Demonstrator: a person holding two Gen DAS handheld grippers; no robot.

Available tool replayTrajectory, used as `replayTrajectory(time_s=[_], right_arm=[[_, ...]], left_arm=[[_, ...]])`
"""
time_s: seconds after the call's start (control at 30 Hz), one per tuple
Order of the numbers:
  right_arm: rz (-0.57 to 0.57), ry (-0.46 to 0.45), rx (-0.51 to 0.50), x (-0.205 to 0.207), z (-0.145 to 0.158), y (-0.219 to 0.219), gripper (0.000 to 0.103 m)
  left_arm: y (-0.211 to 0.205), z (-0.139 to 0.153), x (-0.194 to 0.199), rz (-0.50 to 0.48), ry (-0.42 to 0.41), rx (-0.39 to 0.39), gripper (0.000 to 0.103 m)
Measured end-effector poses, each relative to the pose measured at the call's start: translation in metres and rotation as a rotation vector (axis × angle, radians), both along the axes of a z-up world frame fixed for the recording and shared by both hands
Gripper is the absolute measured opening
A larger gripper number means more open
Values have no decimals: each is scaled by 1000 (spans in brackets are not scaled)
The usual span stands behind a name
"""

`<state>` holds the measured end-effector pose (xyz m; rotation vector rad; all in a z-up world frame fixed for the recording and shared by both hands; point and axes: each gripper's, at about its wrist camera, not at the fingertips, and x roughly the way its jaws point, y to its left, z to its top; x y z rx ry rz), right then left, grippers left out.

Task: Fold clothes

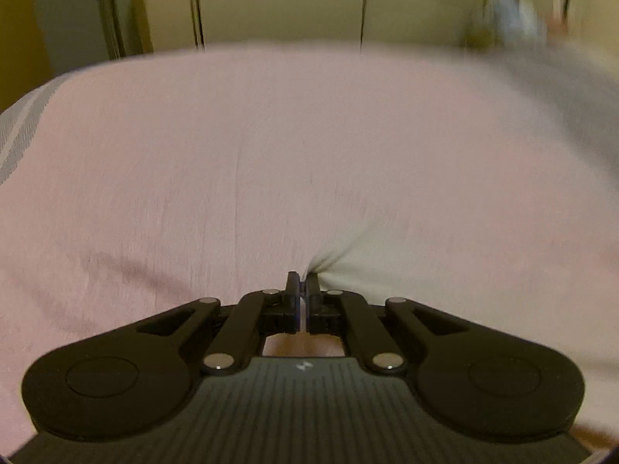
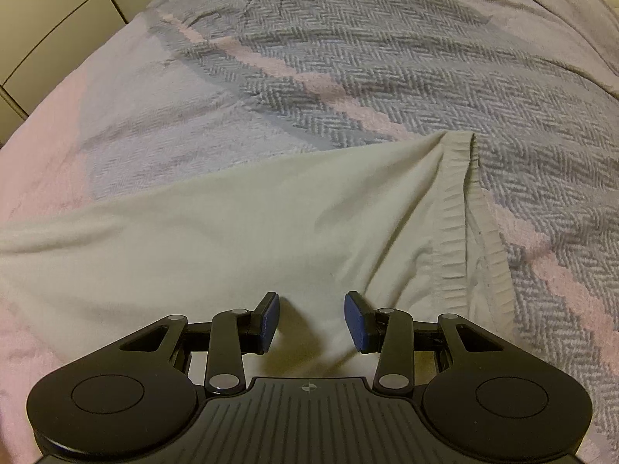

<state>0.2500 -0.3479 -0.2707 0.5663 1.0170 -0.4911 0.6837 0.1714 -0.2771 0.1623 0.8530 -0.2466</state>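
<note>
Here: left claw [image 1: 302, 284] pinched tight on a bunch of pale garment [image 1: 387, 263], pink sheet [image 1: 232, 154] ahead, view blurred, perhaps moving. Right claw [image 2: 312, 319] spread wide over the cream garment [image 2: 232, 232]; herringbone blanket [image 2: 387, 58] beyond.

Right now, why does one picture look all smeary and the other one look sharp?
In the left wrist view the far edge and top right corner are smeared by motion blur, while the left gripper, pinching the white garment, stays sharp. In the right wrist view the herringbone blanket weave is crisp, and the open right gripper casts dark shadows on the cloth. Both views bend at the edges.
</note>
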Motion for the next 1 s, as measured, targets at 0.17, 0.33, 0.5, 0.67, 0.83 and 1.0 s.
replayTrajectory(time_s=[0.17,0.33,0.5,0.67,0.83,1.0], right_arm=[[-8,-34,10,-14,13,-4,41],[-91,-24,-33,-66,31,-20,41],[-209,63,-39,-145,37,-28,41],[-276,47,28,-222,44,-26,42],[-264,-43,59,-266,56,-16,42],[-92,-73,36,-270,68,-18,42]], left_arm=[[9,-22,-17,128,23,109,10],[36,-2,-49,328,21,-1,10],[17,10,-155,198,111,30,10],[-36,15,-295,-7,253,-78,10],[-82,20,-394,-128,356,-180,10],[-140,26,-462,-194,414,-202,10]])
